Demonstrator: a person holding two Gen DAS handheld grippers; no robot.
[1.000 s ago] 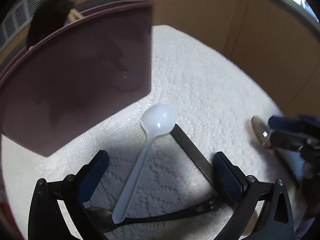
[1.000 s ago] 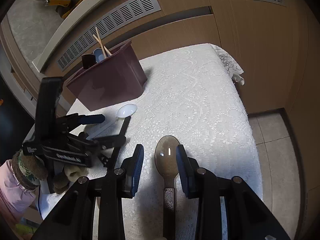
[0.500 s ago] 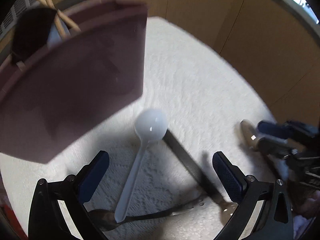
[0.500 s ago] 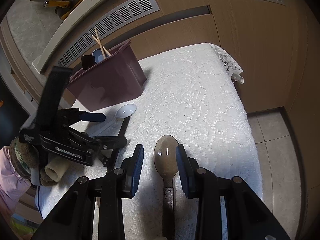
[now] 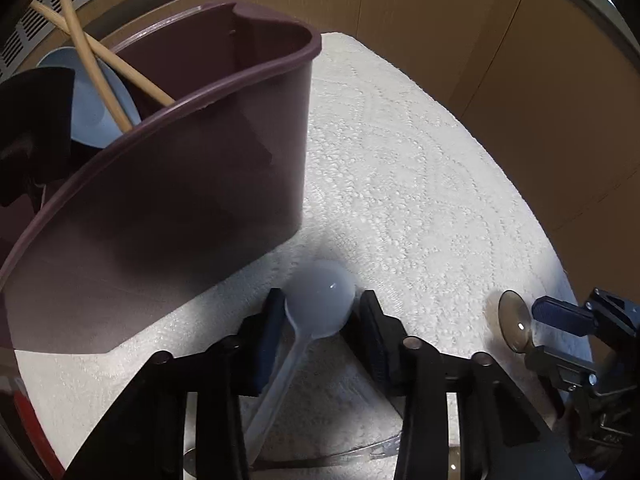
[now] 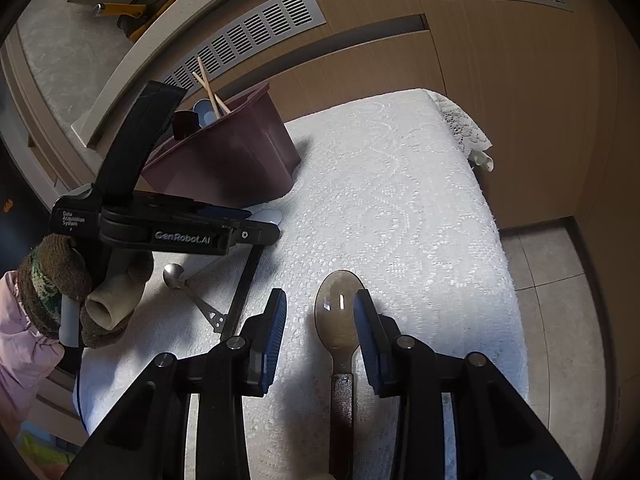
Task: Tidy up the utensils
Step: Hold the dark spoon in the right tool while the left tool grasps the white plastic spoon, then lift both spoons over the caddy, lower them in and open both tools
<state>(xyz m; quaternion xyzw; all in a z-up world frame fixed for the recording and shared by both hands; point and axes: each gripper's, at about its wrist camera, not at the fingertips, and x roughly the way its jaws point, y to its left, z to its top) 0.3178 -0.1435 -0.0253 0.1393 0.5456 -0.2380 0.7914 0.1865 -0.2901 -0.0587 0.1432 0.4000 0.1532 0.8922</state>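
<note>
Maroon caddy holds 2 chopsticks; left tongs grip white spoon.

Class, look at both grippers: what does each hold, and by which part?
Left gripper: white plastic spoon, by its bowl. Right gripper: metal spoon lies between, not gripped.

Daylight falls from the right, bright on the white lace cloth; the maroon holder throws a soft shadow leftward. Fisheye bending darkens every corner. The near hand-held gripper looks slightly soft.
</note>
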